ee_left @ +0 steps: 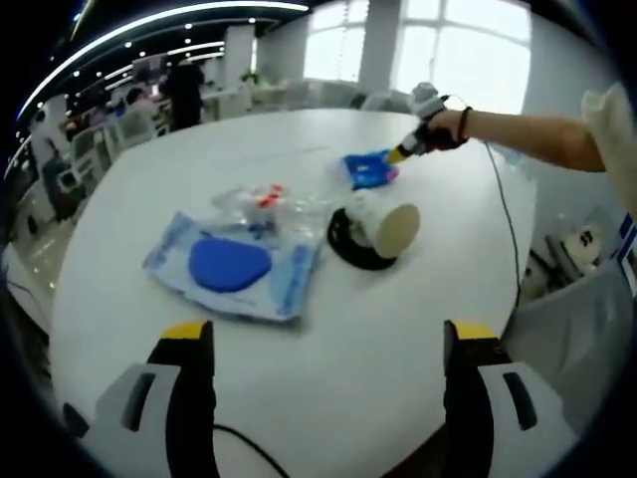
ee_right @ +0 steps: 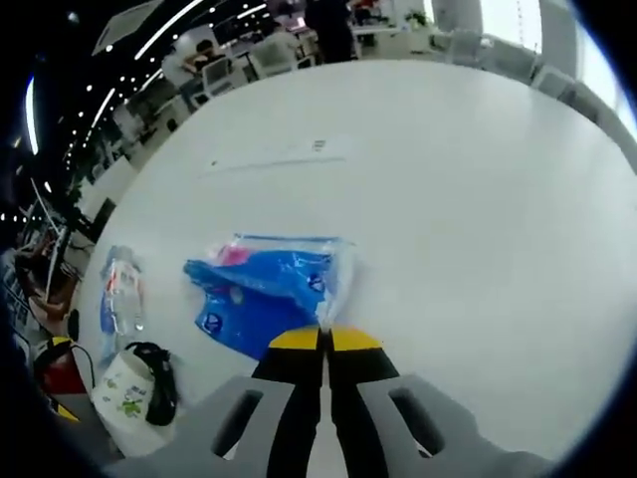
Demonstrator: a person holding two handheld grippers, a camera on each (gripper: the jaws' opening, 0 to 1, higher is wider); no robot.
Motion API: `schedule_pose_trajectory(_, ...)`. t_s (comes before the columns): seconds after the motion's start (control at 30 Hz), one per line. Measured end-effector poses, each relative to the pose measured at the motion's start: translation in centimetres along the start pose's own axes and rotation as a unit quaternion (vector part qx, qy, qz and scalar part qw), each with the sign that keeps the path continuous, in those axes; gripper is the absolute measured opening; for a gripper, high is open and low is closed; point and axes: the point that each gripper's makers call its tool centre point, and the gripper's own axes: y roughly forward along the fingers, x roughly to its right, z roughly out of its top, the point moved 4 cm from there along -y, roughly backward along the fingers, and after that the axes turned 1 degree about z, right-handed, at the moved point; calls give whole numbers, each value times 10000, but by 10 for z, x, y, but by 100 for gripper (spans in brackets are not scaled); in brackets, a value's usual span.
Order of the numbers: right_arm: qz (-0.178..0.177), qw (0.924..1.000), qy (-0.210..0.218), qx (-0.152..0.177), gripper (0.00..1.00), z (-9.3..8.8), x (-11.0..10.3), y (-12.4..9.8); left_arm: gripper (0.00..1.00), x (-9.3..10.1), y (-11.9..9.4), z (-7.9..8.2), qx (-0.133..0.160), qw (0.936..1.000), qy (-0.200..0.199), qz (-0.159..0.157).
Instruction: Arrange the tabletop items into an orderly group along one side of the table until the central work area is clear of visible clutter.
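Whether the right claw [ee_right: 322,341] pinches the blue packet [ee_right: 267,294] is hidden by its yellow tips.

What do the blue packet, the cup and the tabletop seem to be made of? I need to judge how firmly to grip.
The blue packet looks like thin glossy plastic film: it crinkles and catches light where the right gripper pinches it. The cup, lying on its side, looks like matte paper, cream and dull, though thin plastic is possible. The table looks like smooth white laminate, faintly reflective.

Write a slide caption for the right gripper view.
Right tool shut on the blue packet on the white table.
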Motion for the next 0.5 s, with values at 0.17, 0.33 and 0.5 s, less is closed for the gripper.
schedule_pose_trajectory(0.17,-115,9997,-192,23,3,3,5,3,92,0,0,0,-11,10000,32,-11)
schedule_pose_trajectory(0.33,-97,9998,-103,139,4,5,6,4,92,1,1,-1,-54,10000,-31,-76)
schedule_pose_trajectory(0.5,-231,9992,-242,199,6,8,11,4,93,2,2,-2,-85,9999,-47,-92)
